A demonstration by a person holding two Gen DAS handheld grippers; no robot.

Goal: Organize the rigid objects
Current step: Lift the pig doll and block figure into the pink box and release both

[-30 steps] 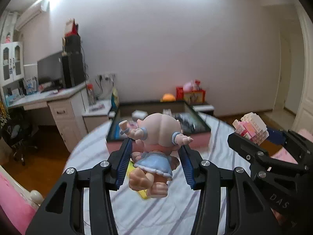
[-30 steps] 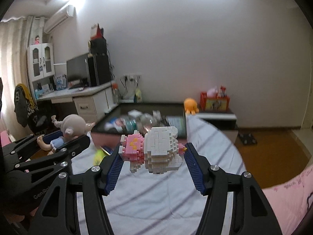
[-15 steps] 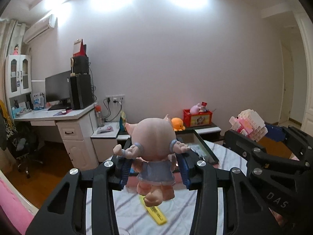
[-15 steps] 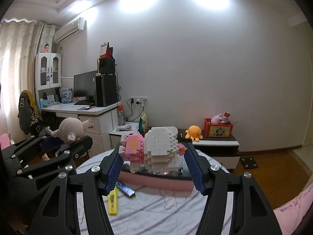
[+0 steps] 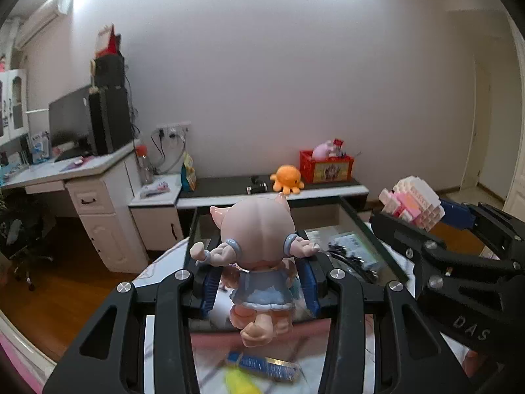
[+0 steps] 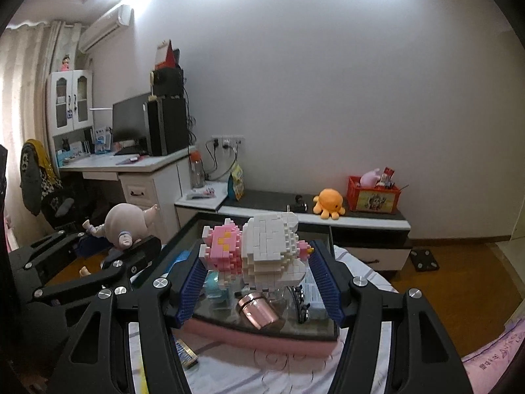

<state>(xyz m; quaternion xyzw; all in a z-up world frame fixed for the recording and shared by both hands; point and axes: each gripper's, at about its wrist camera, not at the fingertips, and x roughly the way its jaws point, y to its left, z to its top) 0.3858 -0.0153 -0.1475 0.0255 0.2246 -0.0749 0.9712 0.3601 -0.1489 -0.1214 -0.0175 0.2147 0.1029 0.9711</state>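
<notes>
- Left wrist view: the left gripper [image 5: 259,282] is pinching a doll [image 5: 257,256] by its waist, at the blue dress, with the big bald head above the blue pads and the feet hanging below. Its jaws have just been closing a little further, with the doll between them.
- The doll is in the air above the near edge of the tray [image 5: 367,229], a dark-walled box on a pink base that stands on the table [image 5: 157,262].
- The doll looks like hard, smooth plastic: light and stiff, but top-heavy and probably slippery. The narrow waist seems the best place to hold it; the thin arms and ears look easier to snap.
- At the right of this view the right gripper carries its toy beside the doll.

- Right wrist view: the right gripper [image 6: 257,275] is clamped on a brick toy [image 6: 259,249], pink and white, held by its two ends between the blue pads.
- The brick toy hangs over the tray [image 6: 262,338], above a copper-coloured cap [image 6: 259,310] and other small items already in it.
- Built from tiny snap-together bricks, it is likely light but brittle; a hard squeeze or a drop could break pieces off. Gripping the solid body, not the small studs that stick out, looks safest, and it should be set down gently.
</notes>
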